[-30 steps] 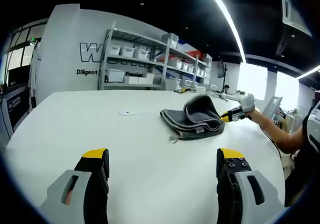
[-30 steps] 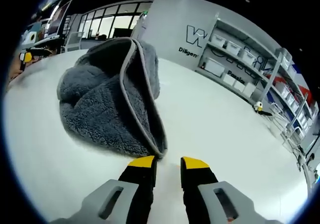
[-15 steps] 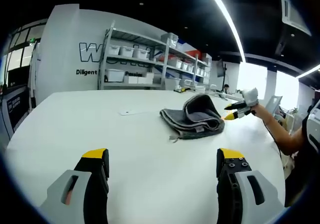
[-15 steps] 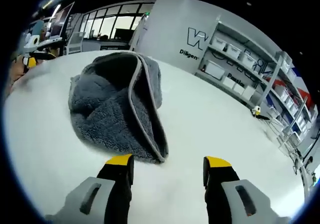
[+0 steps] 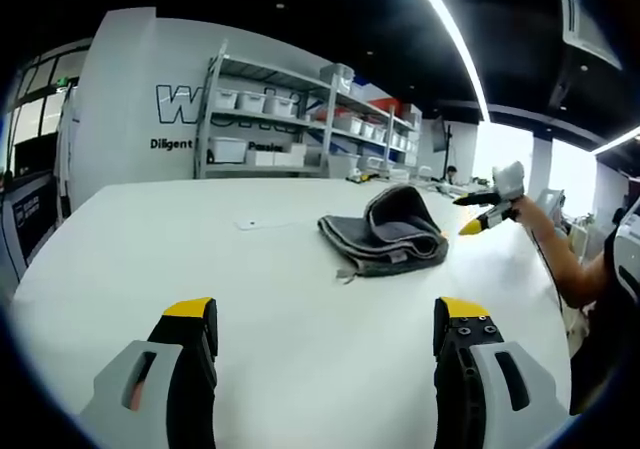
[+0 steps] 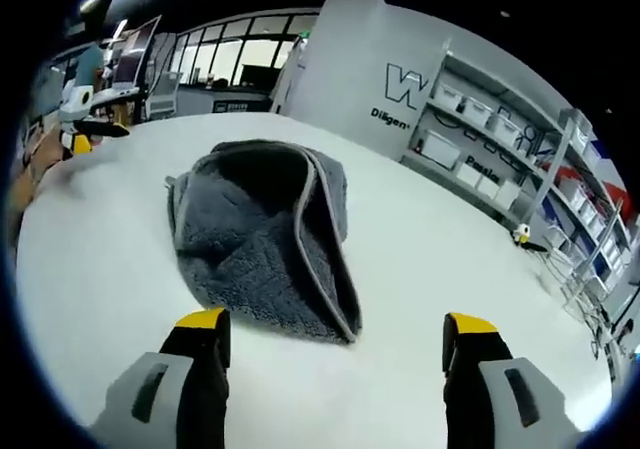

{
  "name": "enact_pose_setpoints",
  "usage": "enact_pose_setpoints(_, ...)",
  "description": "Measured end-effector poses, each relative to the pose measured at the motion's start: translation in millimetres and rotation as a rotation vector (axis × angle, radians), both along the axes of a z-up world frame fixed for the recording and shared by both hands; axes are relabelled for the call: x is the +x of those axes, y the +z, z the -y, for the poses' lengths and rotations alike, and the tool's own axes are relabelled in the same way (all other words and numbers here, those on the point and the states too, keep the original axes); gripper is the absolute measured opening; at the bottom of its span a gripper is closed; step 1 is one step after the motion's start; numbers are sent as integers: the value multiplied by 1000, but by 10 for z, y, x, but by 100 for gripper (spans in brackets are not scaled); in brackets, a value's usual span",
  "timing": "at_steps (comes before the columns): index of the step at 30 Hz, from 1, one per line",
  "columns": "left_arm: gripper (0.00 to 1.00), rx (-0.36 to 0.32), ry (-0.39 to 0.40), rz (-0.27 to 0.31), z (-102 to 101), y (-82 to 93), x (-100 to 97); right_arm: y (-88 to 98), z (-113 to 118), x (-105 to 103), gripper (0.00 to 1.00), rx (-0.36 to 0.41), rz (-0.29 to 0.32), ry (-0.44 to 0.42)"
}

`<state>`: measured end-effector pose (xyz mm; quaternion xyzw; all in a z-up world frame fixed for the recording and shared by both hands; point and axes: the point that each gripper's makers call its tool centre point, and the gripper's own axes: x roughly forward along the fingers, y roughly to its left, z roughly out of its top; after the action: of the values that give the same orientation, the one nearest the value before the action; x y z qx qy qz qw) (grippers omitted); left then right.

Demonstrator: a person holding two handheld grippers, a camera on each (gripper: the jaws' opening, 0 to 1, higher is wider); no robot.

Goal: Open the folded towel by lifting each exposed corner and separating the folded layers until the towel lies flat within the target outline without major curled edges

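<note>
A grey folded towel (image 5: 384, 233) lies bunched on the white table (image 5: 250, 289), its top layer humped up. From the right gripper view the towel (image 6: 268, 234) shows a pale trimmed edge running toward me. My left gripper (image 5: 325, 314) stands open near the table's front, well short of the towel. The right gripper (image 6: 336, 329) is open too, raised a little behind the towel, nothing between its fingers. It also appears at the right of the left gripper view as the right gripper (image 5: 482, 212), held by a person's arm. The left gripper (image 6: 85, 134) shows far left in the right gripper view.
A small white card (image 5: 252, 225) lies on the table left of the towel. Shelving with white bins (image 5: 290, 134) stands behind the table, against a wall with lettering. A person's arm (image 5: 560, 264) reaches in from the right.
The right gripper has opened wide, let the towel's edge go and pulled back and up. The towel's lifted layer has settled lower. My left gripper has stayed put.
</note>
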<state>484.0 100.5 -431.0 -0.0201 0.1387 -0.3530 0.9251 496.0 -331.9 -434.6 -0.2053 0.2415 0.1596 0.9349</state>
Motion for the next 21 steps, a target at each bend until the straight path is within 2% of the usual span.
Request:
enact_pose_setpoints(3, 88, 2, -2, -1, 9, -3, -8, 0, -34, 13, 99, 5, -2, 7)
enact_pose_setpoints(8, 88, 1, -1, 1, 3, 11, -9, 15, -142, 3, 99, 3, -26, 34)
enact_pose_setpoints(11, 88, 0, -1, 2, 6, 16, -11, 56, -220, 5, 99, -8, -19, 60)
enact_pose_setpoints(16, 88, 0, -6, 8, 18, 38, -20, 161, -362, 48, 99, -60, 4, 99)
enact_pose_setpoints(21, 88, 1, -4, 6, 11, 32, -15, 310, -678, 80, 94, -114, 51, 199)
